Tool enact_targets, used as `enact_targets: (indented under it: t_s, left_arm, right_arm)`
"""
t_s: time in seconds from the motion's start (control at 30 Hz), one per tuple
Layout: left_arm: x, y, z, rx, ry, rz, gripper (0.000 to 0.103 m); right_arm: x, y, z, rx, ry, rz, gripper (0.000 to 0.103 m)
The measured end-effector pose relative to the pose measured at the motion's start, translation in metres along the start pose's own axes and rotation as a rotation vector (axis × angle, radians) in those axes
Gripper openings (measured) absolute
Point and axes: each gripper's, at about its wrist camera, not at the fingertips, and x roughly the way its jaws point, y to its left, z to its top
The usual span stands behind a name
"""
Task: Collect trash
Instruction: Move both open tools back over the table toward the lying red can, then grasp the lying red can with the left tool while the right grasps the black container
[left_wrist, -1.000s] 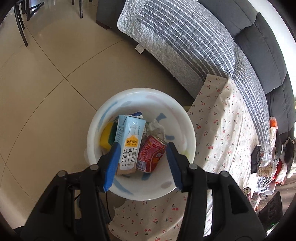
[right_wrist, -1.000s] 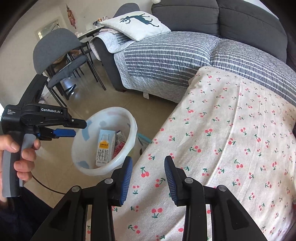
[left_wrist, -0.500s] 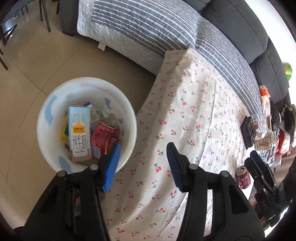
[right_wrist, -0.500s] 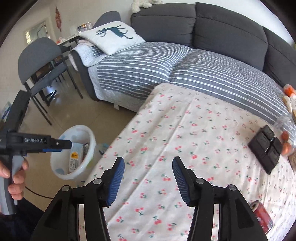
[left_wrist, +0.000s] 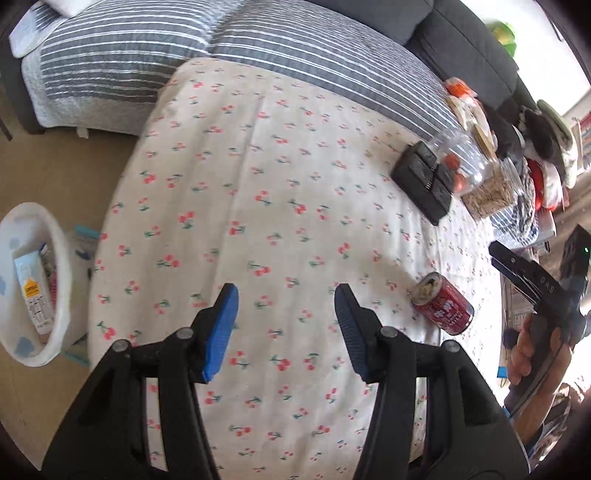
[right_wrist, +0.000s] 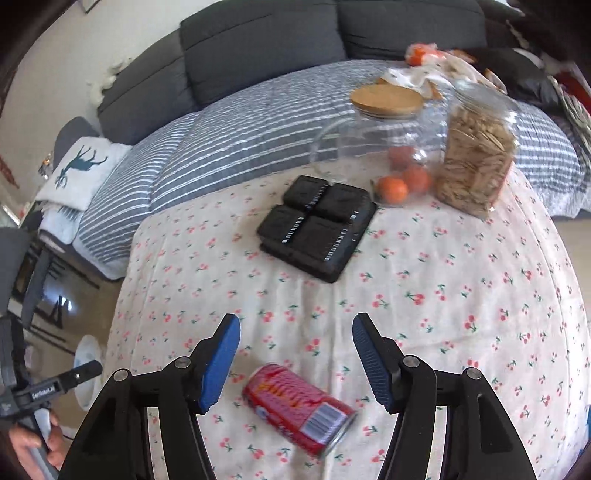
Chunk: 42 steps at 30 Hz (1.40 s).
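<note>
- Red can (right_wrist: 300, 408) lies on its side on the cherry-print tablecloth (right_wrist: 461, 295), long axis slanting: one end toward the left blue finger, barcode end toward the lower right, nearer the camera.
- Right gripper (right_wrist: 295, 356): fingers wide apart, nothing held; can sits low between them, behind the tips, touching neither.
- Left gripper (left_wrist: 285, 326): fingers spread, empty; same can (left_wrist: 442, 304) well off to the right of its right finger.
- White bin (left_wrist: 62, 280) far left of the left finger, milk carton (left_wrist: 33, 291) inside.
</note>
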Motion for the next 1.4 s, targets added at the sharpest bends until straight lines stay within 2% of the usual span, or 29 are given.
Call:
enact_targets:
  t_s: [0.07,0.13,0.27,0.47,0.53,0.63,0.77,0.9,1.07,1.23,1.37,1.4]
  left_arm:
    - [0.012,-0.030,-0.003,0.052,0.020,-0.028,0.059]
    - [0.025,-0.055,-0.007,0.086,0.046,-0.057,0.066]
    - [0.051,-0.100,-0.015,0.115,0.082,-0.112,0.067]
    - [0.070,-0.155,-0.027,0.260,0.085,-0.113,0.067]
    - [0.070,-0.165,-0.022,0.291,0.050,-0.108,0.068]
    - [0.071,-0.179,-0.008,0.351,-0.024,-0.094,0.077]
    - [0.085,-0.198,-0.002,0.525,-0.041,-0.073,0.078]
    - [0.093,-0.205,-0.015,0.692,0.049,-0.156,0.078]
    - [0.088,-0.211,-0.032,0.877,0.102,-0.200,0.079]
    - [0.097,-0.214,-0.050,0.936,0.217,-0.156,0.081]
    - [0.099,-0.213,-0.070,1.017,0.234,-0.076,0.080]
    - [0.101,-0.211,-0.072,1.017,0.240,-0.059,0.075]
  right_arm:
    - [0.006,-0.021,0.002,0.062,0.031,-0.010,0.065]
    - [0.009,-0.037,0.004,0.103,0.050,-0.024,0.065]
    - [0.002,-0.049,0.003,0.126,0.029,-0.038,0.065]
    - [-0.012,-0.051,0.001,0.117,-0.003,-0.040,0.065]
    - [-0.014,-0.054,0.002,0.124,-0.012,-0.039,0.065]
    - [-0.015,-0.059,0.002,0.142,-0.015,-0.032,0.065]
    - [-0.017,-0.062,0.003,0.150,-0.025,-0.038,0.065]
    - [-0.018,-0.068,0.003,0.161,-0.031,-0.046,0.065]
    - [-0.021,-0.072,0.005,0.184,-0.044,-0.044,0.065]
    - [-0.020,-0.069,0.004,0.177,-0.045,-0.045,0.065]
    - [-0.020,-0.072,0.003,0.187,-0.044,-0.040,0.065]
    - [-0.020,-0.073,0.003,0.188,-0.044,-0.040,0.065]
